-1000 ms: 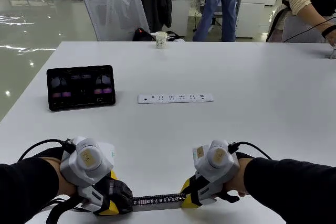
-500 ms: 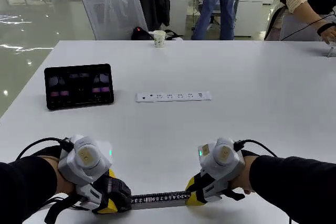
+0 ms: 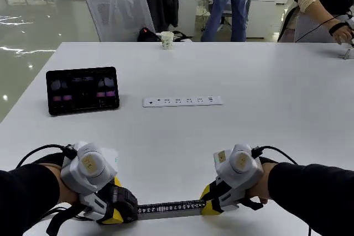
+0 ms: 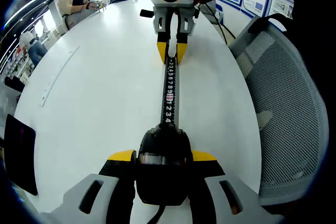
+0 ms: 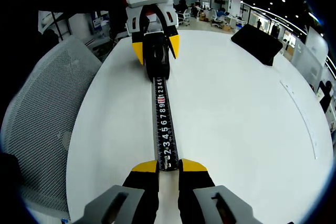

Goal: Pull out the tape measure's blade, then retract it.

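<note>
The black tape measure case (image 4: 164,153) sits clamped in my left gripper (image 3: 117,209) at the near edge of the white table (image 3: 232,70). Its dark numbered blade (image 3: 168,209) runs flat along the table to my right gripper (image 3: 209,207), whose yellow-tipped jaws are shut on the blade's end. In the right gripper view the blade (image 5: 165,127) stretches from my right gripper (image 5: 168,167) to the case (image 5: 156,56) in the left gripper (image 5: 155,48). In the left gripper view the blade (image 4: 169,93) leads away to the right gripper (image 4: 172,52).
A white power strip (image 3: 182,101) lies mid-table and a black tablet (image 3: 83,90) stands at the left. A paper cup (image 3: 167,40) sits at the far edge, with a mesh chair (image 3: 119,12) behind it. People stand beyond the table. A mesh chair back (image 4: 286,119) is close behind me.
My right gripper has drawn to the right along the table edge, and more of the numbered blade now shows between the two grippers. The left gripper has held its place.
</note>
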{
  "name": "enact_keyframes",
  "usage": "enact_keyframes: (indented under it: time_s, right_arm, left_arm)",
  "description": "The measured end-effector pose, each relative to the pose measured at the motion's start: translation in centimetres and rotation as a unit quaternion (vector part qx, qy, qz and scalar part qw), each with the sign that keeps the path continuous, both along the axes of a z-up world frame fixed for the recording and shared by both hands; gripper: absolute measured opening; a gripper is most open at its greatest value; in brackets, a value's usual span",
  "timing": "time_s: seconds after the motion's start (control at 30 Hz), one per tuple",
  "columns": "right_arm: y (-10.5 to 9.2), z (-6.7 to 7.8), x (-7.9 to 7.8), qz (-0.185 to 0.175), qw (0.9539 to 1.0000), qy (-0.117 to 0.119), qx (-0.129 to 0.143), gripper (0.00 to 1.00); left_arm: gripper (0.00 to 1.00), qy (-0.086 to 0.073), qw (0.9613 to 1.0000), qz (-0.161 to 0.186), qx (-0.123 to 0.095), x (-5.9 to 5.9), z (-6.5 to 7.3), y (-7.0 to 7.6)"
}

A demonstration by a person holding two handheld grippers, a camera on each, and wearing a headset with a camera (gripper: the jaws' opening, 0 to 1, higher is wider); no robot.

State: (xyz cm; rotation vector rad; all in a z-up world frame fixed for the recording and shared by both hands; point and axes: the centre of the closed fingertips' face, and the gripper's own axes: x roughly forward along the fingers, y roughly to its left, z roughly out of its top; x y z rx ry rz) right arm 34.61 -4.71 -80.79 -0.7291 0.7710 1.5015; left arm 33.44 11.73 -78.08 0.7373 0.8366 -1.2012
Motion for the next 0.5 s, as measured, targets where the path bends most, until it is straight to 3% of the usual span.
enact_keyframes:
  time_s: [0.5]
  right_arm:
    - [-1.7, -0.2, 0.2, -0.008, 0.9999, 0.001, -0.006, 0.1]
  left_arm:
    - [0.33, -0.001, 1.0, 0.0, 0.001, 0.0, 0.0, 0.1]
